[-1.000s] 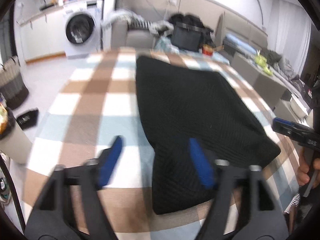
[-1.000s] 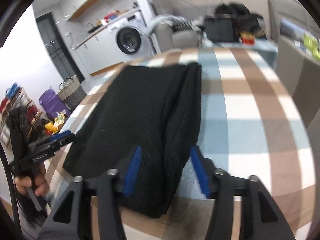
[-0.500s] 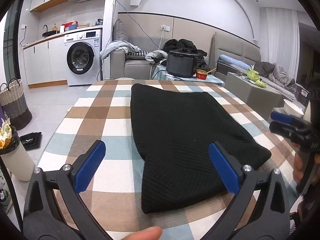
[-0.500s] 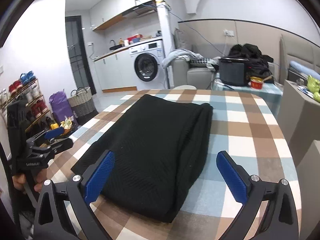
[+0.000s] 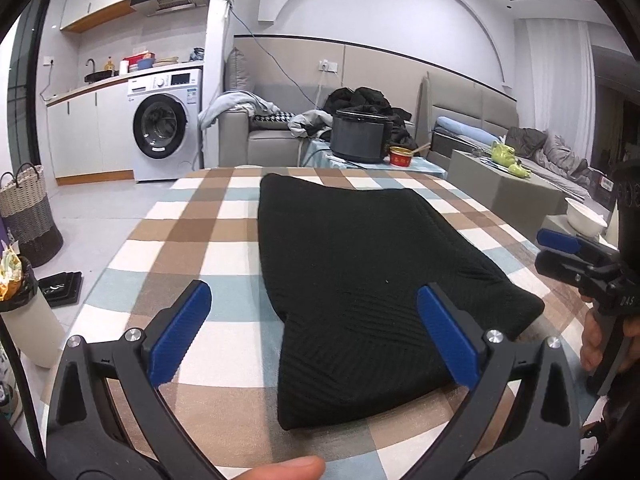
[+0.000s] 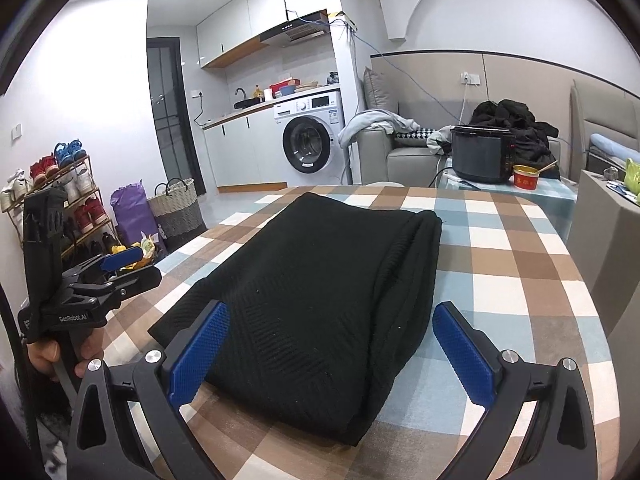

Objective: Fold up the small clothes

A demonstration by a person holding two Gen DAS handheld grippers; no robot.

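Note:
A black knit garment (image 5: 352, 264) lies folded lengthwise on the checked tablecloth (image 5: 192, 240); it also shows in the right wrist view (image 6: 320, 280). My left gripper (image 5: 316, 336) is open and empty, held above the garment's near left end. My right gripper (image 6: 332, 348) is open and empty, held above the garment's near right end. Each gripper shows in the other's view: the right gripper (image 5: 560, 248) at the right edge, the left gripper (image 6: 120, 264) at the left edge.
The table's near edge is just below the grippers. Beyond the table stand a sofa (image 5: 272, 136) with clothes, a black cooker (image 5: 360, 136), a washing machine (image 5: 164, 124), a woven basket (image 5: 28, 212) and a shoe rack (image 6: 60, 192).
Both grippers have opened wide and lifted back from the garment, which now lies flat and still on the table.

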